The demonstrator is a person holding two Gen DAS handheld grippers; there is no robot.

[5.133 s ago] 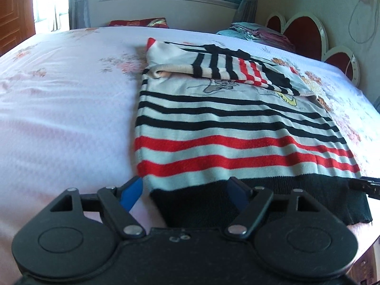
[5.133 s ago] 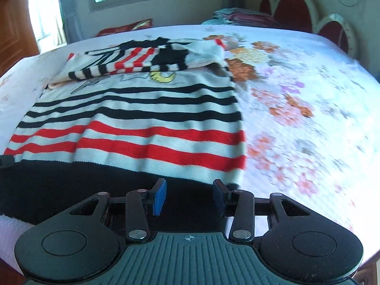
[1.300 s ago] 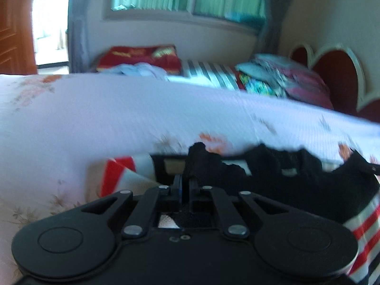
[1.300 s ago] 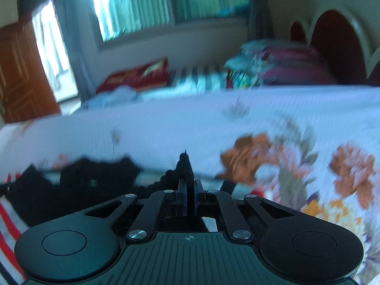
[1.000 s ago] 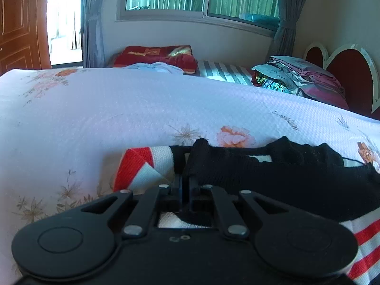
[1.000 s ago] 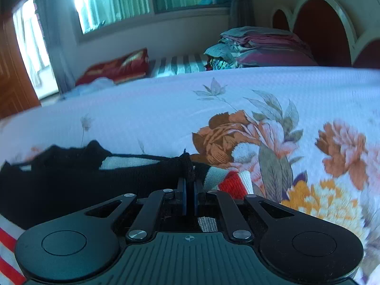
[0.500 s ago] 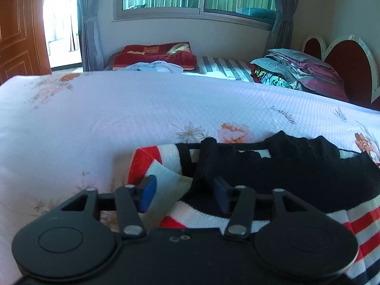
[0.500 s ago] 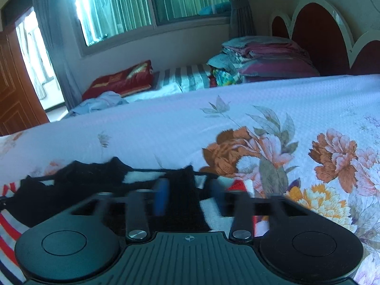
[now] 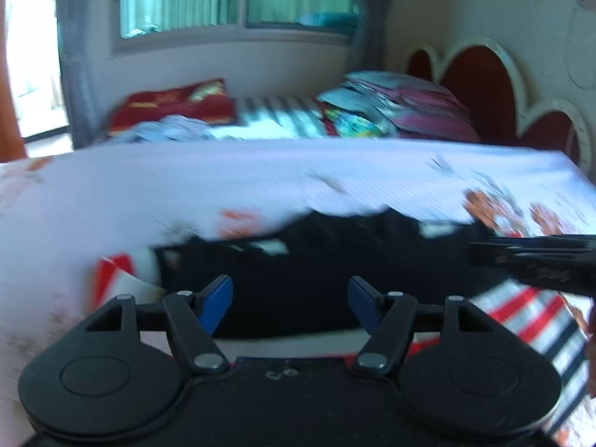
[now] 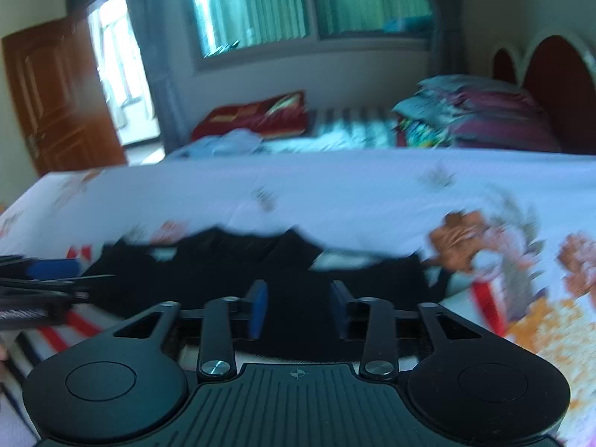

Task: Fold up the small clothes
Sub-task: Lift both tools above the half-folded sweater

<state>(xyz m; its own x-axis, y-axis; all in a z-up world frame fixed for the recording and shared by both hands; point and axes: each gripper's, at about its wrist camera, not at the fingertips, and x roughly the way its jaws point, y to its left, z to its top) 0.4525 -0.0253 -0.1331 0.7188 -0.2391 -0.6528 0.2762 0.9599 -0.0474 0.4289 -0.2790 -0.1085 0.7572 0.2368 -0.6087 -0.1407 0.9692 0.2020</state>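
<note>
Striped sweater lies folded just beyond both grippers' spread, empty jaws.

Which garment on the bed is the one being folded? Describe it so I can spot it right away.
Start at the big bed with the white floral sheet. On its near side, just ahead of both open grippers, lies the striped sweater with its black hem band on top. Its red, white and black stripes distinguish it from the folded pile by the headboard.

Daylight enters through the green-curtained window and an overexposed doorway, leaving the room soft and fairly bright. Both fisheye views are motion-blurred, bent at the edges, with dark corners.
</note>
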